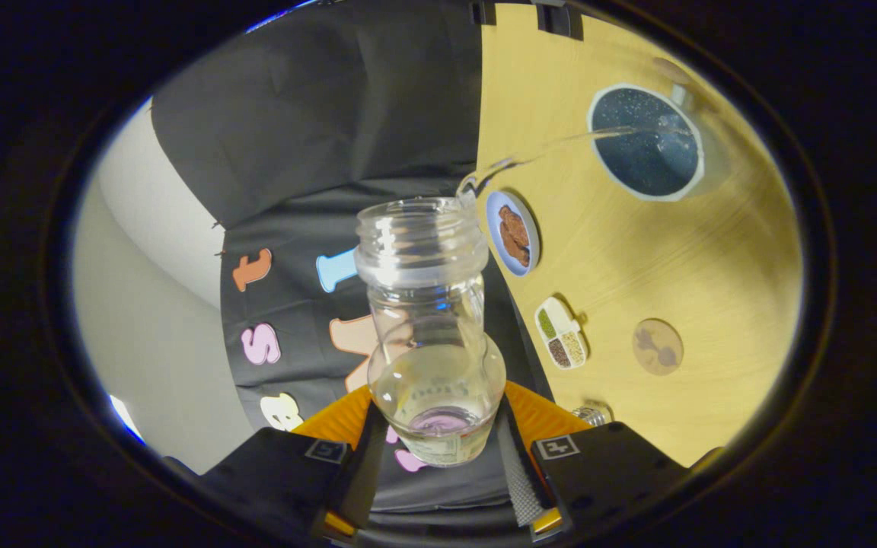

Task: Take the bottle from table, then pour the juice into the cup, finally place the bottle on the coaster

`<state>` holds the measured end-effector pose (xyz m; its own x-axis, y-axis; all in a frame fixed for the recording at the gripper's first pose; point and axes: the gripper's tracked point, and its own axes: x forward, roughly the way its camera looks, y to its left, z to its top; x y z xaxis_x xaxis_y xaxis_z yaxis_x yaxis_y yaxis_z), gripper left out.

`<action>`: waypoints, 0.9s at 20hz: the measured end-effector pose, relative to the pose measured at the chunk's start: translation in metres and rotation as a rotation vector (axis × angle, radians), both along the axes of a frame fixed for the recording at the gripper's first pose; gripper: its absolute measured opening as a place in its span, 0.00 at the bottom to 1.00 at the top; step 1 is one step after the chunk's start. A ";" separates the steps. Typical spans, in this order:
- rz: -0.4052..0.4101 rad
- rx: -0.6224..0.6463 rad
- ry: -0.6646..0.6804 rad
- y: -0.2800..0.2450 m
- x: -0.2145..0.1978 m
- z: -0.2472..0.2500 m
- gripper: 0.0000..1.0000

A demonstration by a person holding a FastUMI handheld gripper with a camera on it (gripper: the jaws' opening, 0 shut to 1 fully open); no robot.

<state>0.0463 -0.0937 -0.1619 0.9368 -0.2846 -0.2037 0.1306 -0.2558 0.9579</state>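
I hold the bottle (434, 335) between my two fingers, and the gripper (438, 449) is clamped tight on its fat lower part, one finger on each side. The bottle is clear and its cap is off. It is tipped over, so its open mouth points away from me and toward the table (712, 259). A thin stream of clear juice (545, 152) leaves the rim of the mouth and flies across the table. It lands in the cup (648, 142), which is dark blue inside with a pale rim. The cup sits well beyond the bottle's mouth, far out on the yellow wooden table. A little juice is left low in the bottle, near my fingers. Just beside the bottle's mouth there is a small blue plate (513, 232) with brown snacks on it. A bit nearer to me than that plate is a small white dish (560, 332) with three kinds of seeds or grains in it. Next to that dish, farther from the bottle, lies the round brown coaster (657, 347), flat on the table with nothing on it. Close by my right finger I see a small shiny clear thing (592, 415), but I cannot tell what it is.
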 end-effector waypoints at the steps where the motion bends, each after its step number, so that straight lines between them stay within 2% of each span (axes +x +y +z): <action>1: 0.002 0.002 0.000 0.000 0.001 0.001 0.74; 18: -0.016 0.060 -0.019 -0.004 0.006 -0.002 0.74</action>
